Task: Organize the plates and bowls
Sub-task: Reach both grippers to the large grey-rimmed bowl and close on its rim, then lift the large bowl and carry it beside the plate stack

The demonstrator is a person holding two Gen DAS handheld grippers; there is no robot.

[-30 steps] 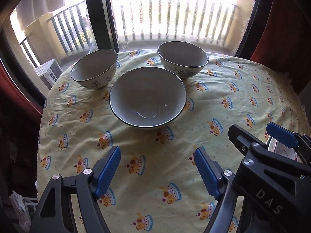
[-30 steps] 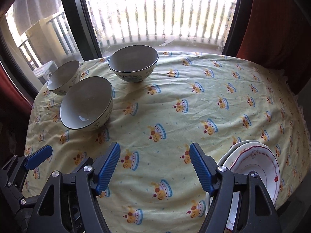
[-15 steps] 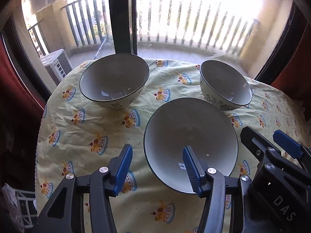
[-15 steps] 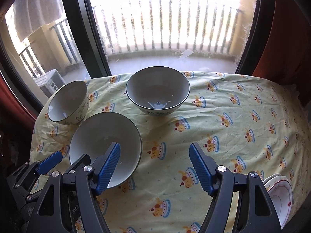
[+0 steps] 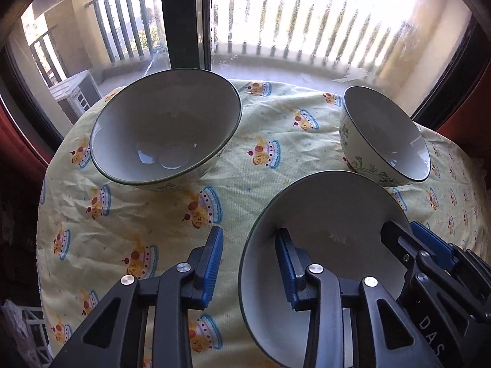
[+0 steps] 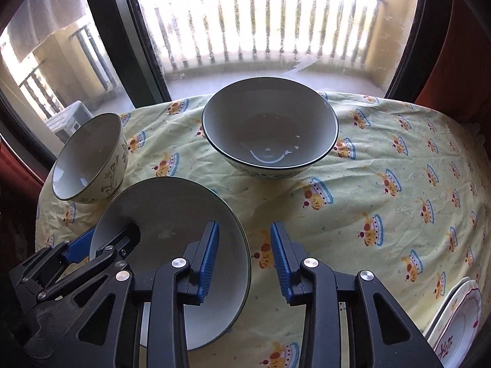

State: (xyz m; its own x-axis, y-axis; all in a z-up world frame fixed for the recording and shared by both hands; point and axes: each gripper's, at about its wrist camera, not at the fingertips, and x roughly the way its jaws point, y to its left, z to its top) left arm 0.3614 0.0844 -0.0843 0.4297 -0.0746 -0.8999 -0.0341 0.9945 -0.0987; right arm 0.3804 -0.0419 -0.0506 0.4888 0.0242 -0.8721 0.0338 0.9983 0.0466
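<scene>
Both claws straddle the near bowl's rim, jaws apart; grasp not yet made.

Step in hand, as judged: taking hold of the near bowl (image 5: 325, 245) to stack it with the others; left claw (image 5: 248, 263) is open, one pad outside the bowl's left wall, the other inside the bowl; right claw (image 6: 244, 260) is open likewise, left pad inside the bowl, right pad outside its right wall over the surface (image 6: 383, 168); neither pad visibly touches the rim, nothing is held; next move calls for both claws to close evenly on the rim and lift level, else the bowl may tip; left bowl (image 5: 165, 128) and right bowl (image 5: 386, 135) stand apart beyond it on the cloth; stacked plates (image 6: 457, 325) lie at the near right edge, well apart from the bowls.
</scene>
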